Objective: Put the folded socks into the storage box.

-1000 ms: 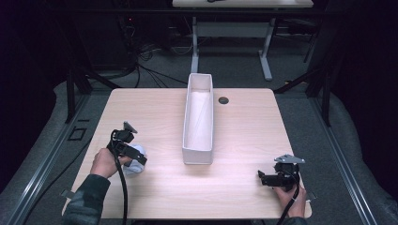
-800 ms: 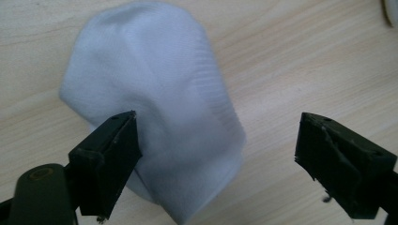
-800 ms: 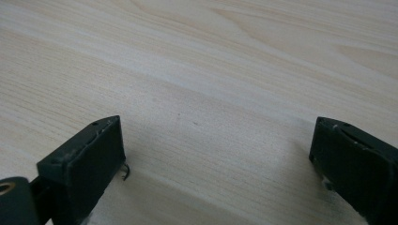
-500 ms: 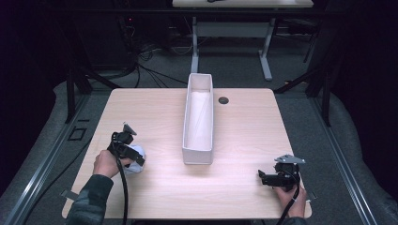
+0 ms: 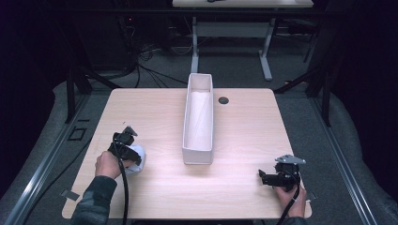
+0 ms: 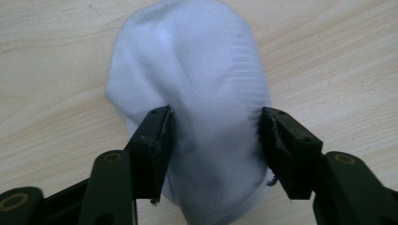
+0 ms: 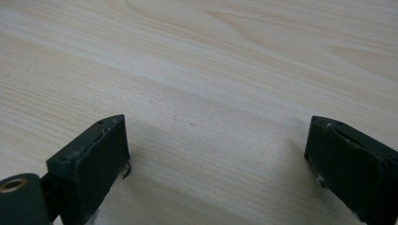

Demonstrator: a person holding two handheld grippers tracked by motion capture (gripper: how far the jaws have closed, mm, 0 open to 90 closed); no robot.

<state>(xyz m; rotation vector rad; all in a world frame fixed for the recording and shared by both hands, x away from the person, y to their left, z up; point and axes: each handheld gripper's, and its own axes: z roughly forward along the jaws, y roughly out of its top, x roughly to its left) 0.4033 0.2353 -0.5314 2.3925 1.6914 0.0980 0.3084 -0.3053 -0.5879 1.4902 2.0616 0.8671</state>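
Your left hand-held gripper has its two jaws pressed against either side of a white sock, which lies bunched on the worktop. Seen from above, that sock sits to the left of the long white bin, near the bin's closer end but apart from it. Your right hand-held gripper rests low over bare wood with its jaws spread wide and nothing between them; it sits to the right of the bin, beyond its near end, by the worktop's front edge.
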